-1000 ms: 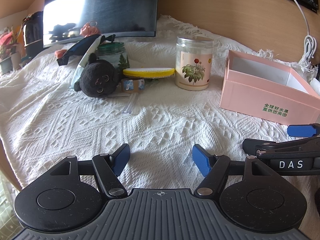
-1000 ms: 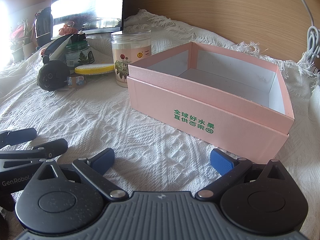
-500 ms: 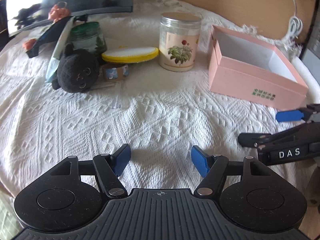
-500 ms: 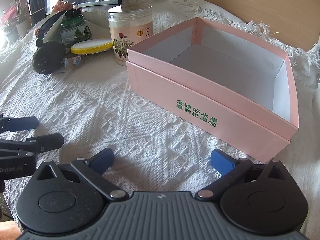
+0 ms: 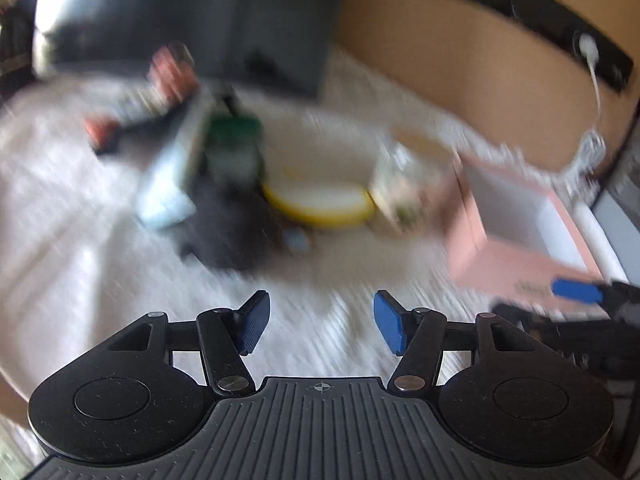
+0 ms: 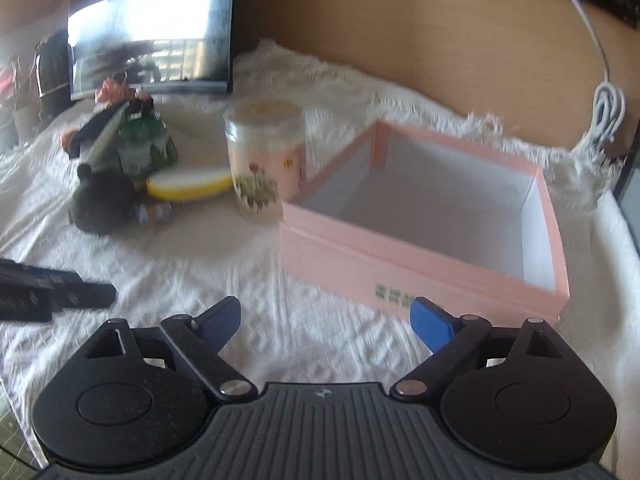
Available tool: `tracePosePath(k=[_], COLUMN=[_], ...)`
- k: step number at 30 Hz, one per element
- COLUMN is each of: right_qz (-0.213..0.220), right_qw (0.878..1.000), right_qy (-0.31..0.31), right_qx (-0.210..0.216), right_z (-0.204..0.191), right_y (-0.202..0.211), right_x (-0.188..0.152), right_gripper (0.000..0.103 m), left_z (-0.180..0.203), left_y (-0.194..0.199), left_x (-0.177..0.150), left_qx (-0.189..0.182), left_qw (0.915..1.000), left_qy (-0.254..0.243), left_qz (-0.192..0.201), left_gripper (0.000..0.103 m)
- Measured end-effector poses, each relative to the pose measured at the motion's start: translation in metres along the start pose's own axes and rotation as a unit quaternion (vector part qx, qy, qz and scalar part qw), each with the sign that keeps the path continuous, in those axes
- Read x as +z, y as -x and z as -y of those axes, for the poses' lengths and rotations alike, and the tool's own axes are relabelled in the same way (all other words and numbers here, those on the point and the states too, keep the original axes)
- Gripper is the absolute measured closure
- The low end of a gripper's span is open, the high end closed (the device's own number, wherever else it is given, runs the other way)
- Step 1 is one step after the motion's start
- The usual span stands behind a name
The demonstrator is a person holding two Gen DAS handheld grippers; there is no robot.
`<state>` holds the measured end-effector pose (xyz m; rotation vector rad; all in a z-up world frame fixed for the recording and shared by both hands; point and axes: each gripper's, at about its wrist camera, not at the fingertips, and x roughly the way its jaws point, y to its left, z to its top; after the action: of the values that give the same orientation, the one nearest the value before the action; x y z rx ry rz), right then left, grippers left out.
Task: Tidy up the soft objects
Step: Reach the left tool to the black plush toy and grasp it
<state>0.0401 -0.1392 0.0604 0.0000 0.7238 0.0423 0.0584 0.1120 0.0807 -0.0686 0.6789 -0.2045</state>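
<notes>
The left gripper (image 5: 322,322) has swung toward the clutter, blurring its view; both it and the right gripper (image 6: 326,322) hang spread apart, holding nothing. The black plush toy (image 6: 105,208) lies well left of the empty pink box (image 6: 424,280), beside the yellow sponge (image 6: 188,185). Best to slow down, straddle the plush's body and close gently.

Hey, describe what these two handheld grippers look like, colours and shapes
Both the left gripper and right gripper match: black bodies with a ribbed grey-black centre plate, two round discs, angled black link arms with silver rivets, and blue fingertip pads.
</notes>
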Motion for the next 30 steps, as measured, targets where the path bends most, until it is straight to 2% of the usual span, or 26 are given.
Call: tracePosePath(k=[2,4,8,12,14,15,21,23,26,30], right_qz=[0.009,0.015,-0.001,-0.022,-0.021,-0.020,-0.029,-0.033,-0.037,-0.058], right_qw=[1.000,1.000,1.000,0.998,0.998,0.998,0.997,0.997,0.996,0.995], right_qy=[0.016,0.020,0.017,0.005,0.010,0.017,0.068,0.068,0.067,0.071], right_qx=[-0.003,-0.006,0.020,0.056,0.056,0.053,0.031,0.031,0.035,0.036], right_z=[-0.010,-0.018,-0.033,-0.044,-0.049,-0.052,-0.062,-0.063,-0.064,-0.065], right_y=[0.001,0.001,0.000,0.003,0.008,0.010,0.012,0.012,0.013,0.009], right_x=[0.007,0.011,0.021,0.029,0.029,0.028,0.020,0.020,0.018,0.013], right_gripper=[0.010,0.010,0.010,0.010,0.010,0.010,0.010,0.010,0.010,0.010], left_z=[-0.018,-0.037,-0.071,-0.082,-0.082,-0.083,-0.089,-0.091,-0.092,-0.091], left_y=[0.008,0.006,-0.022,-0.049,-0.061,-0.067,-0.081,-0.086,-0.088,-0.090], left_x=[0.019,0.038,0.063,0.066,0.062,0.058,0.057,0.057,0.057,0.056], left_qx=[0.035,0.062,0.073,0.063,0.061,0.060,0.043,0.013,-0.023,-0.029], left_qw=[0.9987,0.9959,0.9921,0.9914,0.9920,0.9923,0.9932,0.9925,0.9904,0.9928], left_qy=[0.013,0.039,0.099,0.110,0.098,0.094,0.104,0.114,0.125,0.108], left_qz=[0.035,0.052,0.021,-0.032,-0.051,-0.055,-0.029,-0.042,-0.053,-0.045], left_gripper=[0.041,0.041,0.041,0.041,0.040,0.035,0.027,0.022,0.022,0.022])
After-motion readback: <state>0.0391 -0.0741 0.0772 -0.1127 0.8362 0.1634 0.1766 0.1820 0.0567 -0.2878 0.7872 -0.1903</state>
